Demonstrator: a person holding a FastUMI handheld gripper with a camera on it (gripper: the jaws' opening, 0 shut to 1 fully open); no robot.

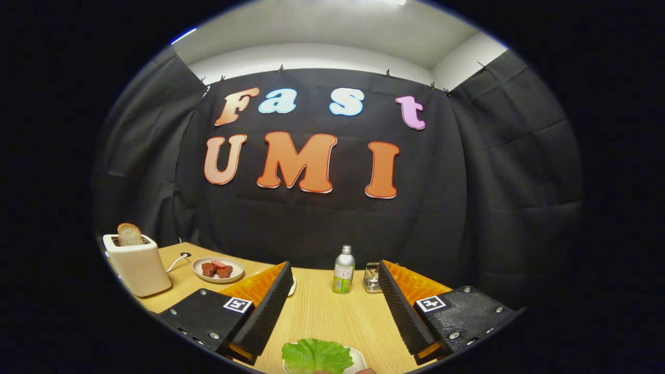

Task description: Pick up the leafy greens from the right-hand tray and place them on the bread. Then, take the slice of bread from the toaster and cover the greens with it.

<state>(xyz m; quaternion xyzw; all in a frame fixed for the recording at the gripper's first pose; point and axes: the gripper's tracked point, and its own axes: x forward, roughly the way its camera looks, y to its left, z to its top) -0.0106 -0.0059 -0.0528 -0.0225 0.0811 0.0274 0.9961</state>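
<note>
Greens [317, 356] on white dish [357, 357] sit under wide-apart claw [332, 306]; risk: soft leaf tears or slips if pinched at edge.

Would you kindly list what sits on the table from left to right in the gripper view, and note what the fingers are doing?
Toaster with its bread slice → plate of sausage pieces → green bottle → small metal container. The gripper is open, with the leafy greens between its fingers.

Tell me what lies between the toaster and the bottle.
In the claw view, a plate with reddish meat pieces sits between the toaster and the bottle, and the open claw's left finger crosses the stretch nearer the bottle.
</note>
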